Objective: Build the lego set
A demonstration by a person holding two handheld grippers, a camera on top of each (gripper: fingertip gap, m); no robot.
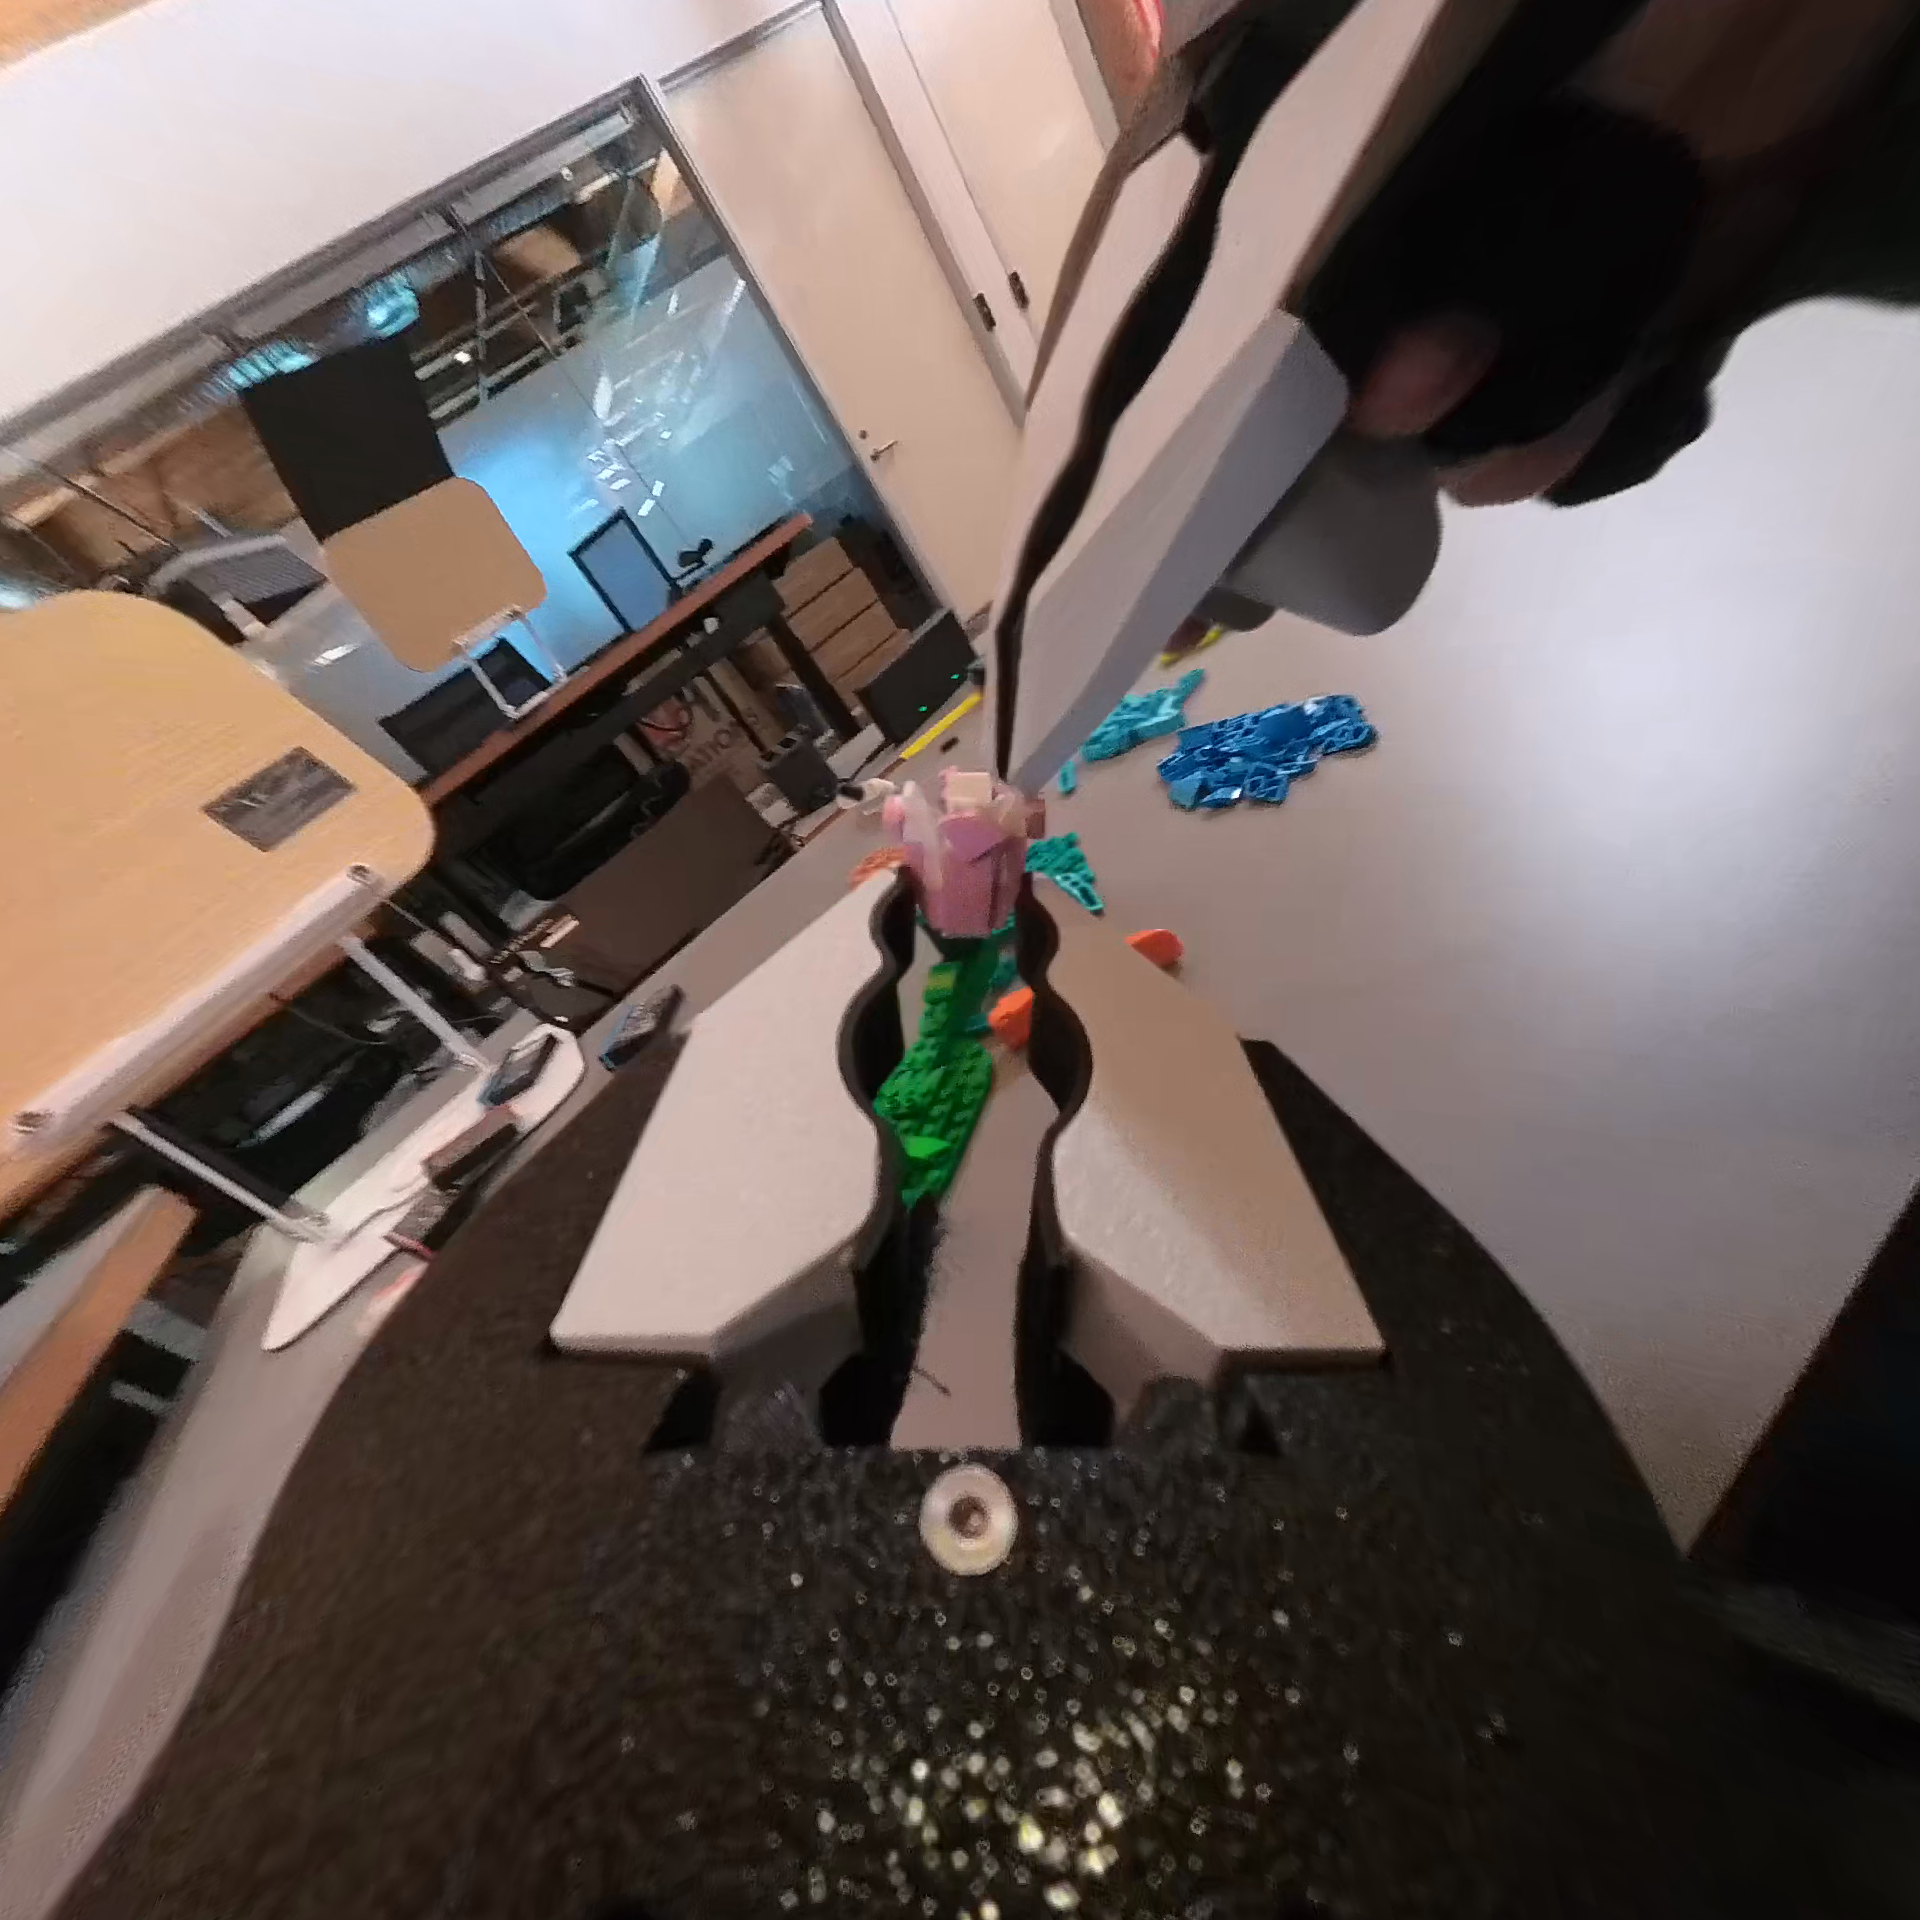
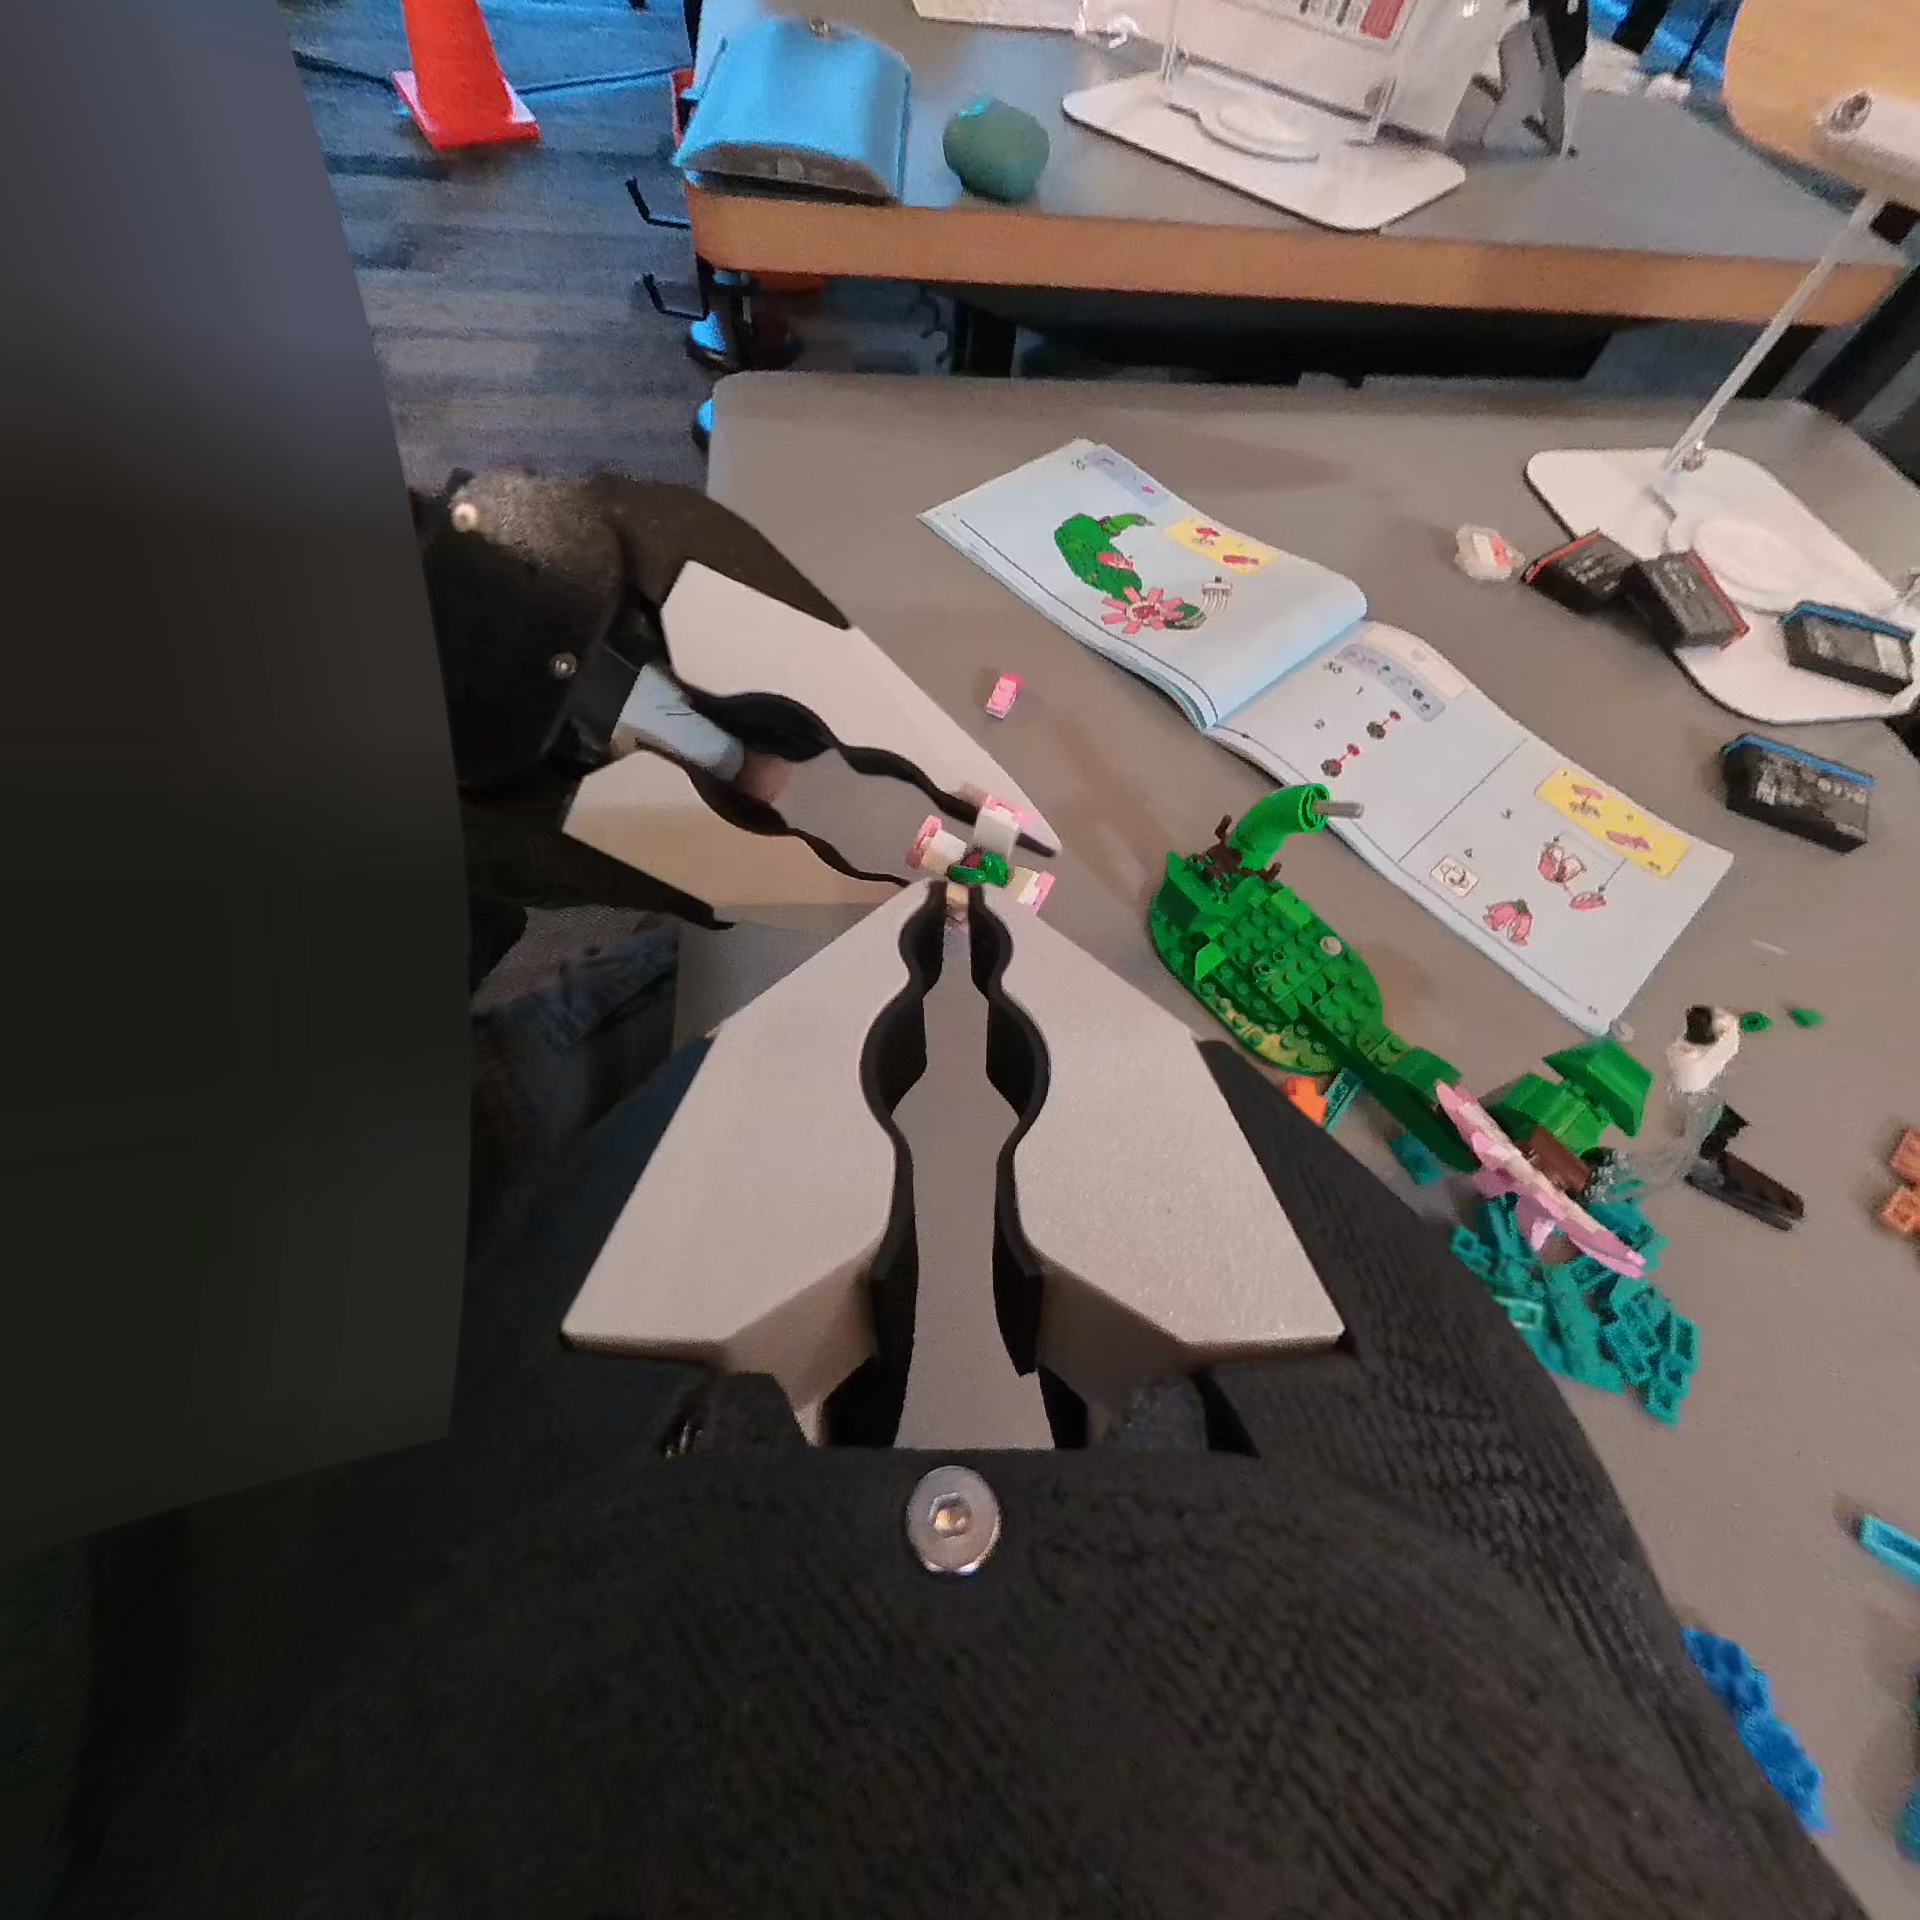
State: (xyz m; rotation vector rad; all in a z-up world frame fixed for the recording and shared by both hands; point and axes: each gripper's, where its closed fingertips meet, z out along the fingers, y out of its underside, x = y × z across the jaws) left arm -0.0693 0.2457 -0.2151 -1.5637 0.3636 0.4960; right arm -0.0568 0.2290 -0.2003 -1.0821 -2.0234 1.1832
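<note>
The left gripper (image 1: 961,894) has its jaws pinching a small pink-petalled brick flower (image 1: 961,847), held above the grey surface (image 2: 1143,468). The right gripper (image 2: 958,902) meets it tip to tip, jaws pressed on the flower's stem end. The green brick model (image 2: 1262,956) lies beside the open instruction booklet (image 2: 1351,727).

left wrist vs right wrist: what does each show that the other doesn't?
Left wrist only: the pile of blue pieces, a glass wall behind, and the gloved hand on the right gripper.

Right wrist only: the open instruction booklet, the orange cone, the black packs.

Both: the small pink flower piece pinched in the left gripper, the right gripper's tips at it, and the green build on the grey table.
</note>
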